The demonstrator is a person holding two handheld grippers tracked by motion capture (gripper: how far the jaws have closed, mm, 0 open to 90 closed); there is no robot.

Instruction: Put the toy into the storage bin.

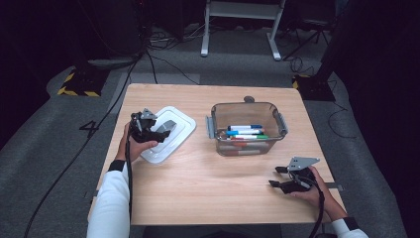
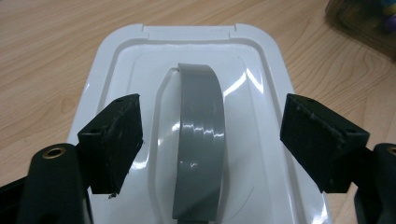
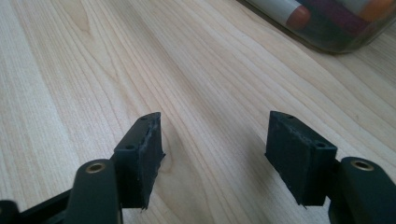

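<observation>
A white plastic lid [image 1: 182, 130] [image 2: 126, 56] with a curved grey handle [image 1: 167, 125] [image 2: 201, 140] lies flat on the left part of the wooden table [image 1: 208, 173]. My left gripper [image 1: 161, 130] [image 2: 212, 107] is over the lid and open. Its jaws stand on either side of the handle, with a gap on each side and no pad touching it. A clear container [image 1: 246, 105] [image 3: 336, 23] holding several coloured markers [image 1: 245, 133] stands at the centre right. My right gripper [image 1: 277, 176] [image 3: 212, 126] is open near the front right, with only bare wood between its jaws.
The container has grey latches on both of its ends. Bare wood stretches across the front middle of the table. Grey floor with cables surrounds the table, and a white desk frame [image 1: 237, 25] stands beyond the far edge.
</observation>
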